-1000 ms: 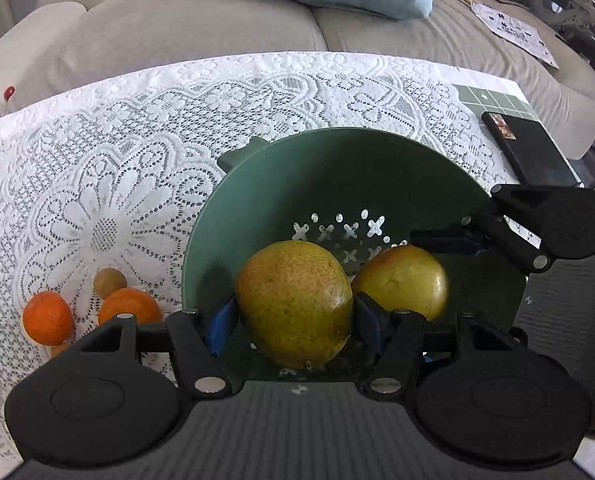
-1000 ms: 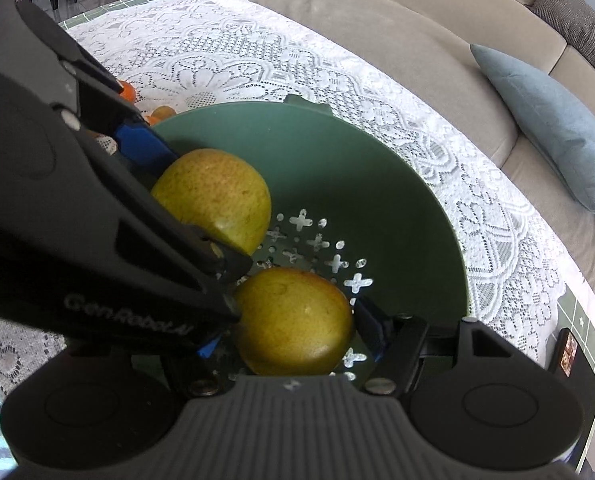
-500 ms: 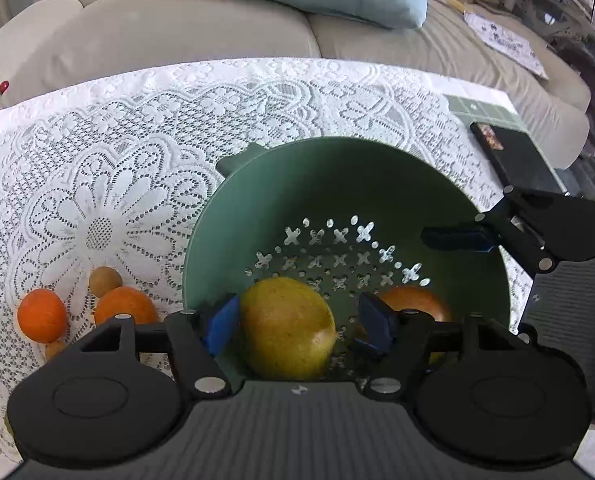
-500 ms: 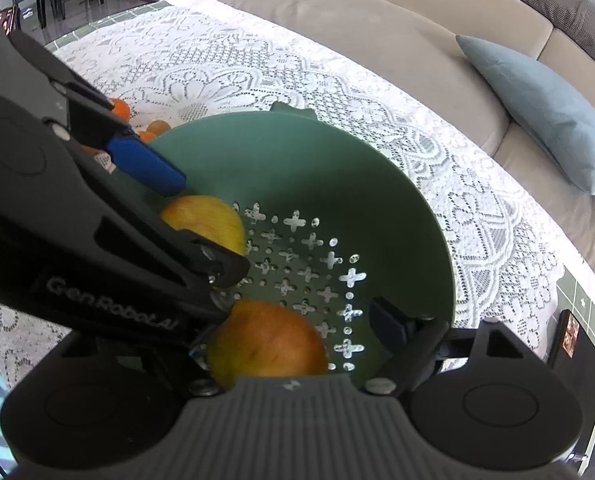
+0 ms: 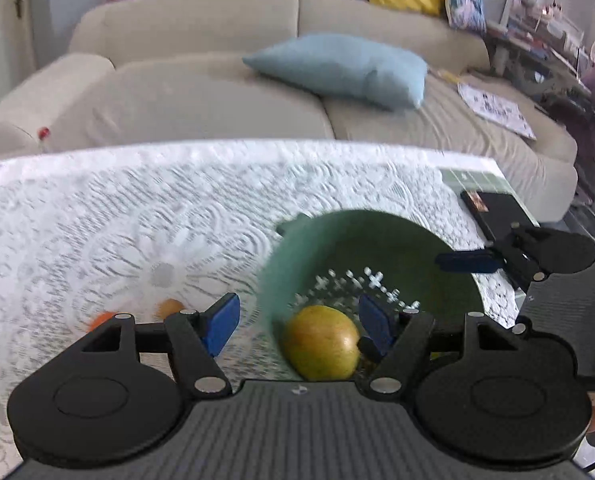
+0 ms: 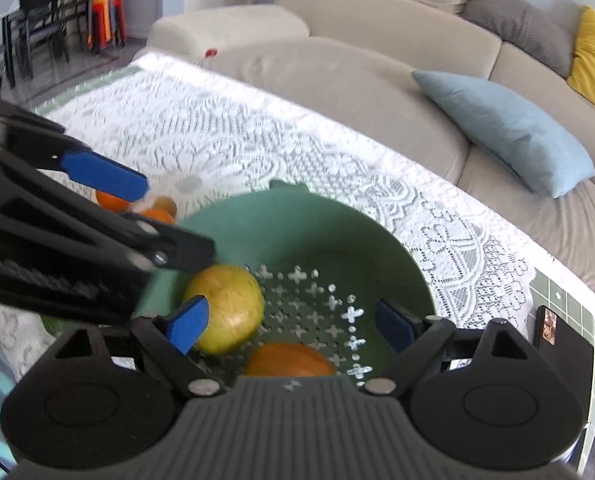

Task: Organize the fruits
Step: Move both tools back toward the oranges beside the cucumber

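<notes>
A green colander [image 5: 425, 248] [image 6: 317, 228] stands on the lace cloth. In it lie a yellow-green pear [image 5: 321, 342] [image 6: 229, 308] and an orange-tinted pear [image 6: 289, 360]. My left gripper [image 5: 299, 324] is open and empty above the colander's left rim. My right gripper [image 6: 293, 322] is open and empty above the colander, over the two pears. Small oranges [image 6: 113, 200] [image 5: 101, 320] and a small brown fruit [image 6: 165, 204] [image 5: 171, 307] lie on the cloth left of the colander.
A black flat box [image 5: 497, 212] [image 6: 561, 352] lies at the table's right edge. A beige sofa [image 5: 201, 96] with a light blue pillow [image 5: 345, 68] runs behind the table. The lace cloth [image 5: 137, 216] is bare at the back and left.
Both grippers let go of their pears into the colander, opened, and lifted up and back. The left gripper has shifted to the left.
</notes>
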Tool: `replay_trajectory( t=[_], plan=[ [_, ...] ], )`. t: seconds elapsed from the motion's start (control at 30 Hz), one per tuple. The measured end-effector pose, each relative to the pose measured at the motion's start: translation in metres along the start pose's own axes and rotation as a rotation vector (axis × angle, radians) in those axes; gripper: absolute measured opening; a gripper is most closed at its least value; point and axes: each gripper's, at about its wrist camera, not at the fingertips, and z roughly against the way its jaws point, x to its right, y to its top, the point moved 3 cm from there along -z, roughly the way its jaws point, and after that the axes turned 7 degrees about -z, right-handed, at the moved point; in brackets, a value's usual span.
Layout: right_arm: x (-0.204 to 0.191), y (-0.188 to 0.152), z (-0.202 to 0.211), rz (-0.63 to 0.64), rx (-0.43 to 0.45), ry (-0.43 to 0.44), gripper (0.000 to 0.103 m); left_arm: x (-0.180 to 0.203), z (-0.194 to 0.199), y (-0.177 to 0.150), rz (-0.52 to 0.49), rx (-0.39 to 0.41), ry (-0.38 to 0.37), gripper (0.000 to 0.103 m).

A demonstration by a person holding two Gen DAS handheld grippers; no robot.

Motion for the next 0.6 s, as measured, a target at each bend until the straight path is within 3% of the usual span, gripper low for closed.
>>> replay_trajectory(
  t=[0.37, 0.5, 0.6],
  plan=[
    [-0.037, -0.003, 0.027, -0.14, 0.128, 0.085, 0.088, -0.051, 0.054, -0.032, 0.002, 0.153, 0.102, 0.08],
    [-0.057, -0.005, 0.035, -0.183, 0.175, 0.144, 0.088, -0.075, 0.068, -0.047, 0.067, 0.213, 0.151, 0.089],
    [-0.075, -0.008, 0.037, -0.201, 0.212, 0.165, 0.088, -0.093, 0.074, -0.058, 0.121, 0.231, 0.179, 0.089]
  ],
)
